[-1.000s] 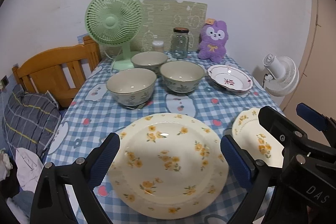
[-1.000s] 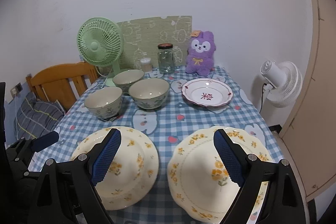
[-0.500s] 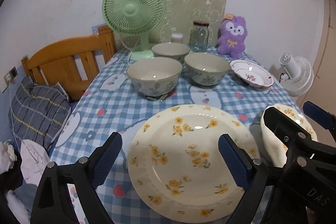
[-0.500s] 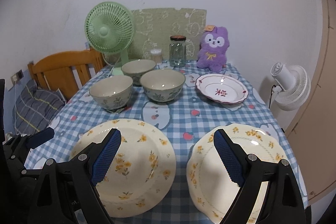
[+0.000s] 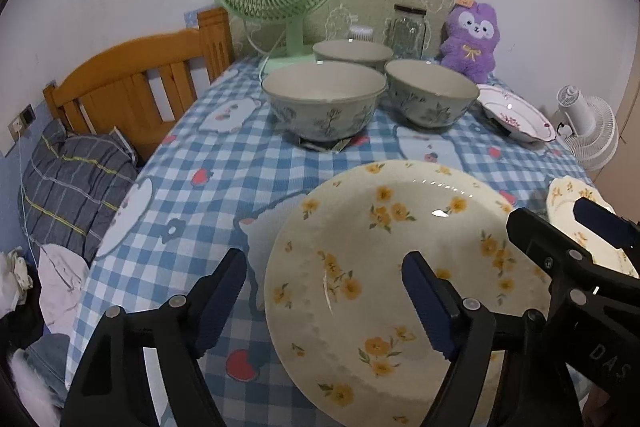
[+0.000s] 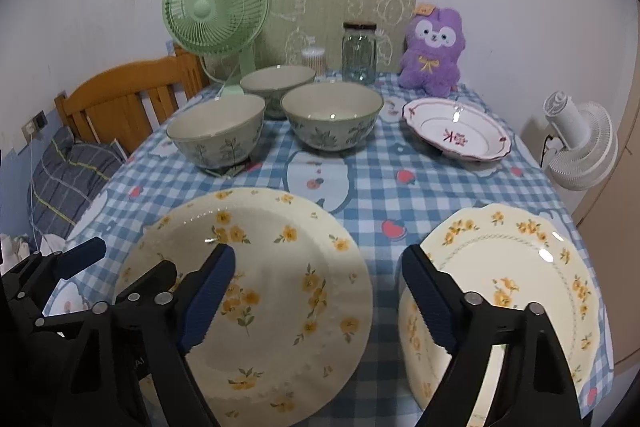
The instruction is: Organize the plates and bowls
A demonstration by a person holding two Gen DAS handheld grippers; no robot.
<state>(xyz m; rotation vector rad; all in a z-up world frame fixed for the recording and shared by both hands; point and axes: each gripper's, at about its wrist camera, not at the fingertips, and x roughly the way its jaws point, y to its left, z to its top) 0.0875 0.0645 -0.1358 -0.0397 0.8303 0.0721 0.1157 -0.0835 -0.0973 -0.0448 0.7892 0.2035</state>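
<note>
while closing, left gripper [image 5: 324, 301] spread astride left plate [image 5: 384, 267] rim at 7 o'clock, pads clear. right gripper [image 6: 316, 291] likewise closing, spread over gap between left plate and right plate [image 6: 508, 291]. bowls [image 6: 332, 115] at 12 o'clock.

The right gripper [image 6: 320, 303], jaws closing with only tablecloth [image 6: 380, 195] between them, hangs between two yellow-flowered plates: round plate [image 6: 280, 291] under its left finger, scalloped plate [image 6: 520, 283] under its right
</note>
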